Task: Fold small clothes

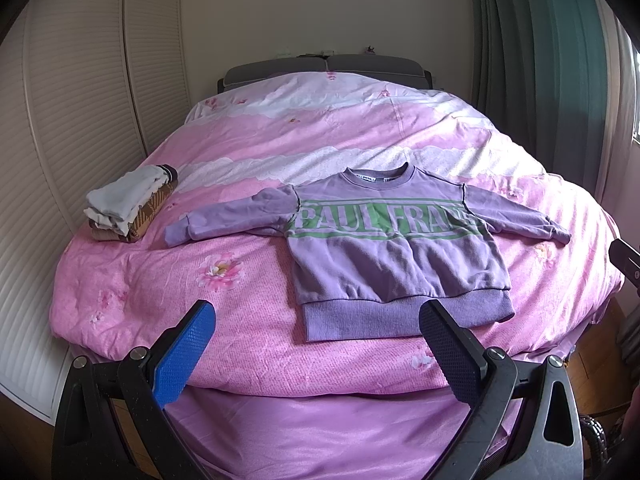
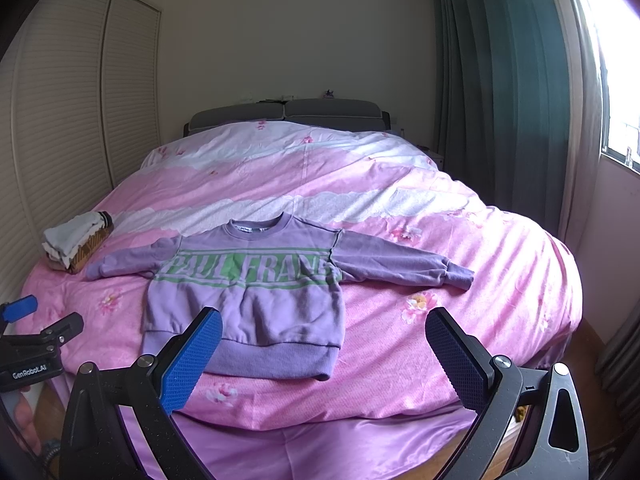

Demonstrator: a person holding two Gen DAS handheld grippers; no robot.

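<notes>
A small purple sweatshirt (image 1: pixel 384 256) with green "PAUL FRANK" lettering lies flat, face up, sleeves spread, on the pink bed cover (image 1: pixel 248 144). It also shows in the right wrist view (image 2: pixel 248 296). My left gripper (image 1: pixel 318 320) is open and empty, hovering over the bed's near edge, just short of the sweatshirt's hem. My right gripper (image 2: pixel 324 328) is open and empty, near the hem's right corner. The left gripper also shows at the left edge of the right wrist view (image 2: pixel 36 320).
A stack of folded clothes (image 1: pixel 128 208) sits on the bed's left side, seen too in the right wrist view (image 2: pixel 76 244). Louvered closet doors (image 1: pixel 80 120) stand left, green curtains (image 2: pixel 500 100) and a window right, a grey headboard (image 1: pixel 324 68) behind.
</notes>
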